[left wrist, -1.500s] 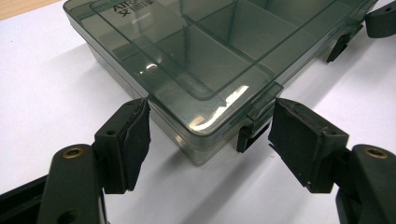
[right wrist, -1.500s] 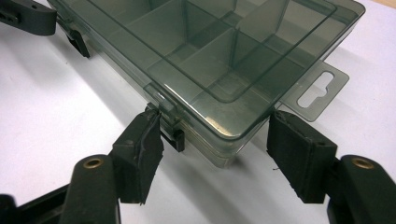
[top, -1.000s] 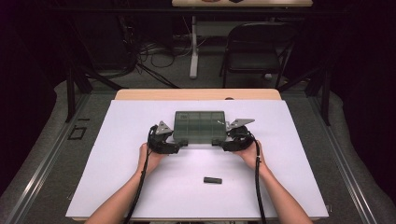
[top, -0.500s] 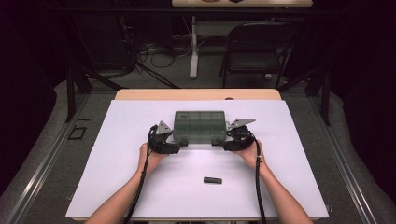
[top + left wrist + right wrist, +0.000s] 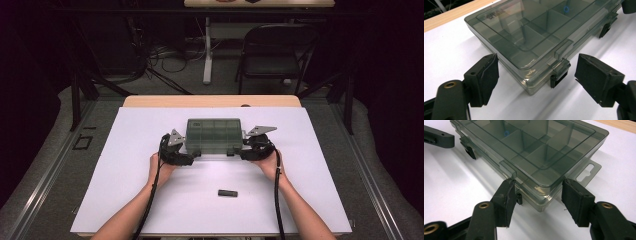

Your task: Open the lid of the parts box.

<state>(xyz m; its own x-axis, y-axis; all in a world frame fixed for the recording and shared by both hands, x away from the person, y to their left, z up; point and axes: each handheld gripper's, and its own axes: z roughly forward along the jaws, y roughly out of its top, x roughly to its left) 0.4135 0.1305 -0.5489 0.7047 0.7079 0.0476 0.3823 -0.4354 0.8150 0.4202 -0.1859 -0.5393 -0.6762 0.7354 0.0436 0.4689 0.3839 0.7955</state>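
Your box [image 5: 214, 135] lies flat mid-surface [image 5: 125, 190], long axis left to right, latches toward you, lid shut; one compartment holds a small blue ring [image 5: 566, 9]. Left tongs [image 5: 534, 75] just widening, right tongs [image 5: 536, 198] just narrowing, both released around its near corners

Recording lab, dark curtains, floor cables [image 5: 150, 60], folding chair [image 5: 277, 55]

A smoky clear plastic compartment box [image 5: 214, 135] lies flat on the white table, lid shut, dividers showing through it. It sits between the left gripper [image 5: 184, 156] and the right gripper [image 5: 246, 152], each near front corner lying between one gripper's jaws, beside a front latch [image 5: 560, 72].
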